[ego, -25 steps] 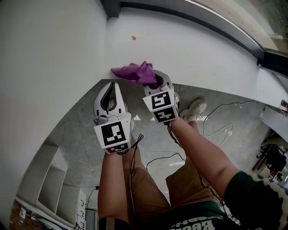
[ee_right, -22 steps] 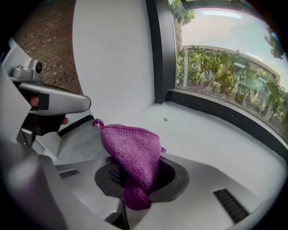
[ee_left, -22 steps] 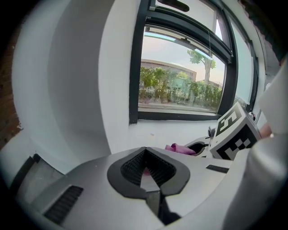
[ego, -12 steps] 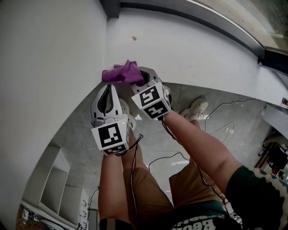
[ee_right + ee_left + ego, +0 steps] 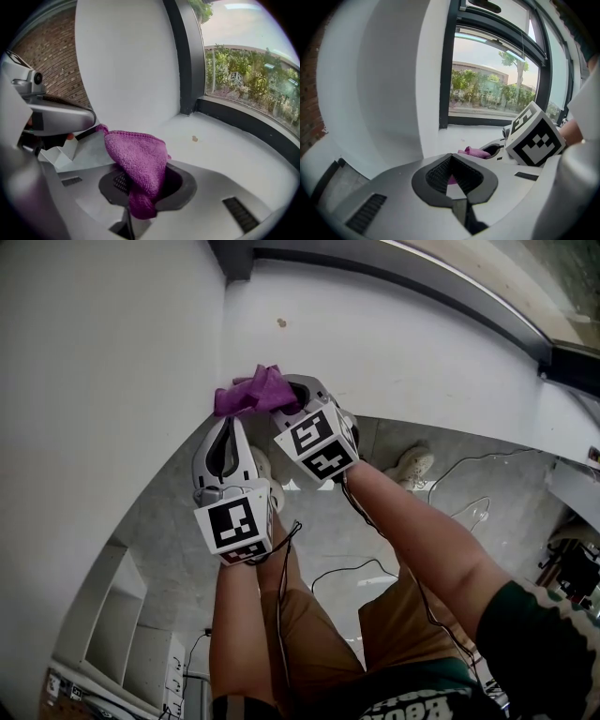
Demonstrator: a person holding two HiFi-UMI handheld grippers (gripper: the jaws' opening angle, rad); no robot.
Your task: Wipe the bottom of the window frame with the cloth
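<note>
- At the far left, the white side wall (image 5: 103, 381) is meeting the sill. The left gripper (image 5: 232, 423) is hanging just off that corner, its fingers pressing together on nothing, with only a sliver of purple showing beyond them.
- Just to its right, the purple cloth (image 5: 253, 390) is sitting bunched at the sill's front left corner and flopping over the fingers that are pinching it. I cannot tell whether it is pressing on the surface.
- The right gripper (image 5: 300, 401) is clamping that cloth by one fold, close beside the left one.
- Further right, the white sill (image 5: 403, 348) is stretching away with a small brown speck (image 5: 281, 322) on it. The dark bottom rail of the window frame (image 5: 394, 270) is running along its back edge, well apart from the cloth.
- I'd judge the wiping stroke is only being set up at the left end. The next move is calling for carrying the cloth forward to the rail, pressing it flat, and dragging it rightward along the rail.
</note>
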